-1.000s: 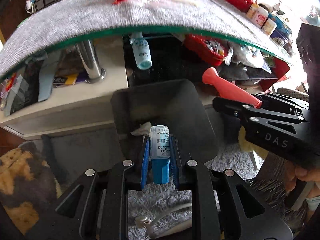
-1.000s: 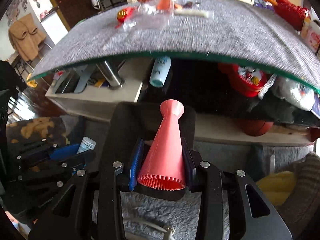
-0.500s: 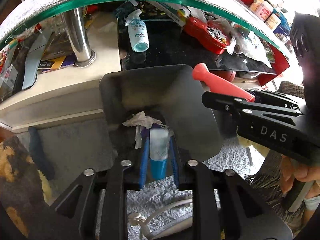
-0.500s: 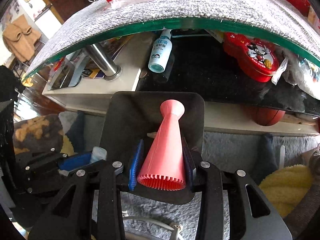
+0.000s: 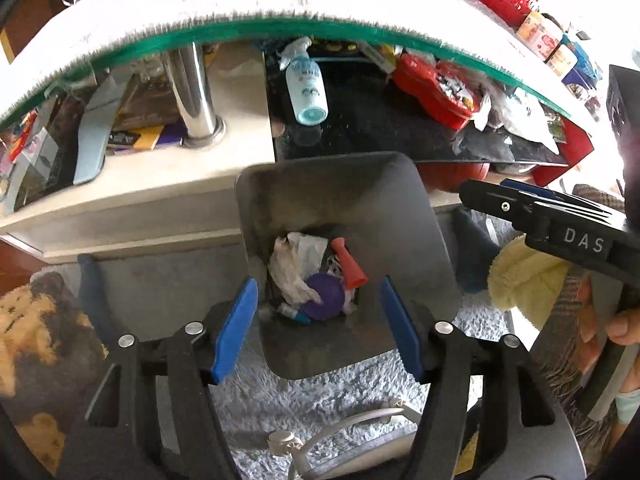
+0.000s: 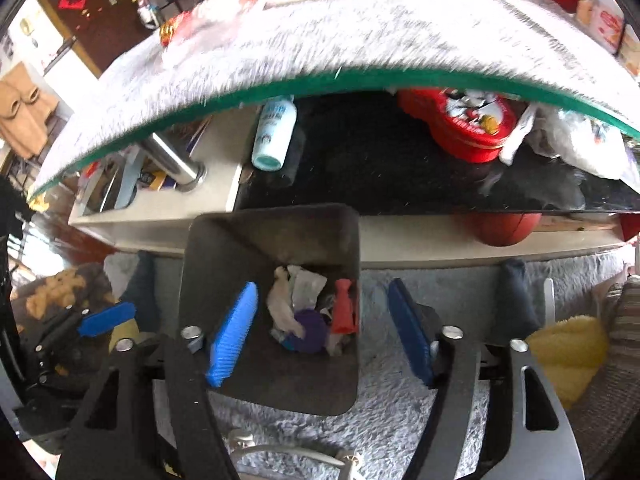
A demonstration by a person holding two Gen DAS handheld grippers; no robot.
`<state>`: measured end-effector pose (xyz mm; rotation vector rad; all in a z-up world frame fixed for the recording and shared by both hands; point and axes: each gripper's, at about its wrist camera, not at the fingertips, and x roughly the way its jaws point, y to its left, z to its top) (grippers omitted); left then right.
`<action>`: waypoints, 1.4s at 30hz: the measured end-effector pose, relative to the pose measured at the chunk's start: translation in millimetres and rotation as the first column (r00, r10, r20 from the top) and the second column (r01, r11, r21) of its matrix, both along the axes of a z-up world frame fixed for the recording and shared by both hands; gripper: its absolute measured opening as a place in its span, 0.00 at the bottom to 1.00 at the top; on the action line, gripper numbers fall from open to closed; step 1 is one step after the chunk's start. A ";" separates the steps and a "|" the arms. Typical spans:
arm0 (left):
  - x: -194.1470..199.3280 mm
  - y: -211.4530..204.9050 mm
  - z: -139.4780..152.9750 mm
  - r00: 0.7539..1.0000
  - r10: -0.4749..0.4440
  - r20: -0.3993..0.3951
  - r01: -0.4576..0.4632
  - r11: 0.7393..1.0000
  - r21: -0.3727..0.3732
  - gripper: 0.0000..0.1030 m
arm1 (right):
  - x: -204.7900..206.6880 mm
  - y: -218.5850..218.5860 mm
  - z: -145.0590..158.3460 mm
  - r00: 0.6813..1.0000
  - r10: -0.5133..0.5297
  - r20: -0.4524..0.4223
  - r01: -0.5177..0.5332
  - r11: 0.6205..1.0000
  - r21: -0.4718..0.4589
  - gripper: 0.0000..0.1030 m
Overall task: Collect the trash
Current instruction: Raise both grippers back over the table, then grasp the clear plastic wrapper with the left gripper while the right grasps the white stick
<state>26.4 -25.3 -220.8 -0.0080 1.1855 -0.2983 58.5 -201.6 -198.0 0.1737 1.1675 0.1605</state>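
Trash bin [image 5: 400, 216] sat below my spread left gripper [image 5: 320, 316] and spread right gripper [image 6: 324, 324]; red cone [image 5: 350, 266] lay inside.

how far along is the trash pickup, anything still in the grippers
Done: the coral cone, a small blue-capped tube, crumpled white tissue and a purple round piece lie in the dark bin. In hand: nothing; left gripper and right gripper are open. Left: clear and red wrappers on the grey table mat.
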 end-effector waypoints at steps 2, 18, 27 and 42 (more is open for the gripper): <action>0.4 -0.3 6.6 1.000 -0.001 0.016 0.001 1.000 0.004 0.62 | 0.9 -1.9 6.7 1.000 -0.002 0.012 0.002 1.000 0.003 0.71; 32.4 13.7 79.2 0.986 0.058 0.158 -0.063 0.998 0.027 0.72 | 34.3 -24.1 96.5 0.978 -0.025 0.206 0.024 1.000 0.011 0.72; 69.5 8.8 110.8 0.976 0.062 0.211 -0.070 0.997 0.031 0.74 | 80.5 -29.2 106.9 0.971 -0.003 0.237 0.016 0.999 -0.052 0.71; 138.4 -45.4 94.6 0.987 -0.011 0.157 0.011 1.000 -0.003 0.77 | 147.5 -45.3 63.6 0.988 0.006 0.155 0.001 0.999 -0.041 0.63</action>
